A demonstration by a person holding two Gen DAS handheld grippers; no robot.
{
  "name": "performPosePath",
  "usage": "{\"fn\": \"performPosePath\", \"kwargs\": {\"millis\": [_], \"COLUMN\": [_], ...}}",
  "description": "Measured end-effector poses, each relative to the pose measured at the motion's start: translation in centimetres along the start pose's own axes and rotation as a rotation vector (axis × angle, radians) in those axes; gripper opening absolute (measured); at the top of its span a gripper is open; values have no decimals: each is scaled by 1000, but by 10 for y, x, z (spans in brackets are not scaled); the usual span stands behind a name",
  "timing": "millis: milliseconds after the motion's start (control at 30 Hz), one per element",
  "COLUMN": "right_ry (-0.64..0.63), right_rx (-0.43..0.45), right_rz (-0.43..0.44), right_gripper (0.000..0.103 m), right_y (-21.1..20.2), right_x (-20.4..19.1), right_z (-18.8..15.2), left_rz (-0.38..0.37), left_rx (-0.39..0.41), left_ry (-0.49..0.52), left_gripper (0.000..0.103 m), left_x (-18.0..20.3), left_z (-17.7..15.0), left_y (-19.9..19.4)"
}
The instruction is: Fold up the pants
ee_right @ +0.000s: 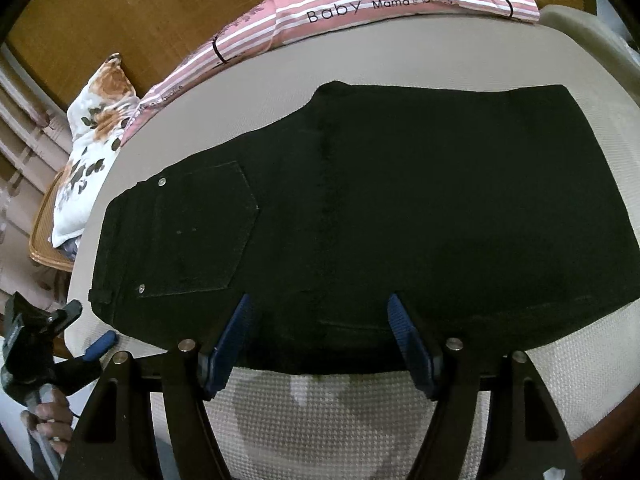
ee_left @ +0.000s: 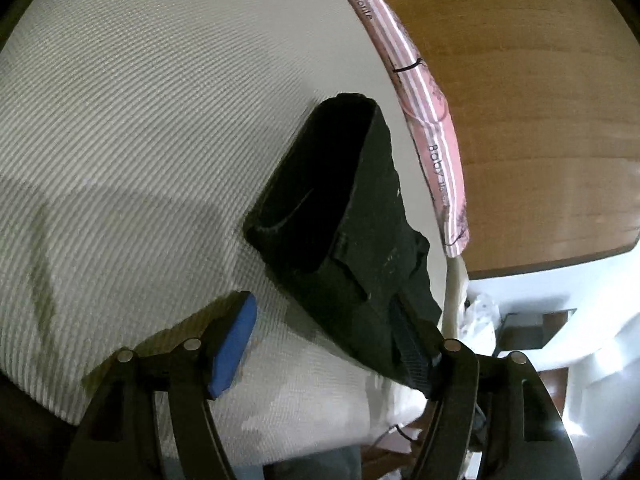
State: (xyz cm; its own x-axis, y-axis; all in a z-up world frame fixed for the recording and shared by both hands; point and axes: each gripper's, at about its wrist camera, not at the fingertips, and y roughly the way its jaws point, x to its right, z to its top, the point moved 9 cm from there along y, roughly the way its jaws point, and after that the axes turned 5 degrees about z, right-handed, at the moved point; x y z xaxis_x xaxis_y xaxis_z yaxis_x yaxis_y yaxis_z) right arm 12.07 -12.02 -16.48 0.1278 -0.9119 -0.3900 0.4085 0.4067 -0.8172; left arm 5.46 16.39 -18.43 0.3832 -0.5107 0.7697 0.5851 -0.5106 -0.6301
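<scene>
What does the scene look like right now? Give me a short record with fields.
pants: black pants, folded flat on the white textured cover
visible detail: back pocket faces up
left gripper: open, at the waistband end
right gripper: open, at the pants' near edge
behind: pink striped pillow, floral pillow

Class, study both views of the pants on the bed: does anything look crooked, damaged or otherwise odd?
Nothing stands out. The black pants lie flat on the white cover, already folded, edges fairly even, back pocket up. Both the left gripper and right gripper are open, holding nothing.
</scene>
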Motion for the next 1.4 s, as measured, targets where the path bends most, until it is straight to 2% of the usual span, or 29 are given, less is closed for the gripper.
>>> {"fn": "performPosePath", "kwargs": {"millis": [233,467,667,733,800,900,1067,1233,1367,1400], "right_ry": [-6,20,4,3,0,-3,-7,-18,-15,-12], "right_rx": [6,11,18,16,18,17,14,9,7,6], "right_rz": [0,5,-16,-16,-20,-25,-28,-36,-38,-37], "right_gripper": [68,68,68,68,68,68,68,68,68,68], "right_y": [-1,0,-1,-1,-1,0,1,0,0,0], "right_x": [-1,1,0,0,0,-1,-5,-8,-8,-8], "right_z": [-1,1,1,2,2,2,2,0,1,1], "left_rz": [-11,-18,25,48,68,56,56,66,94,104], "left_rx": [31,90,141,161,171,167,181,190,200,204], "left_ry": [30,141,210,210,204,182,176,216,237,236], "left_gripper": [69,69,69,56,47,45,48,65,67,62], "left_x": [1,13,19,15,10,7,8,15,23,23], "left_z": [9,18,16,15,15,16,16,14,19,19], "left_y": [8,14,15,14,13,12,10,12,20,20]}}
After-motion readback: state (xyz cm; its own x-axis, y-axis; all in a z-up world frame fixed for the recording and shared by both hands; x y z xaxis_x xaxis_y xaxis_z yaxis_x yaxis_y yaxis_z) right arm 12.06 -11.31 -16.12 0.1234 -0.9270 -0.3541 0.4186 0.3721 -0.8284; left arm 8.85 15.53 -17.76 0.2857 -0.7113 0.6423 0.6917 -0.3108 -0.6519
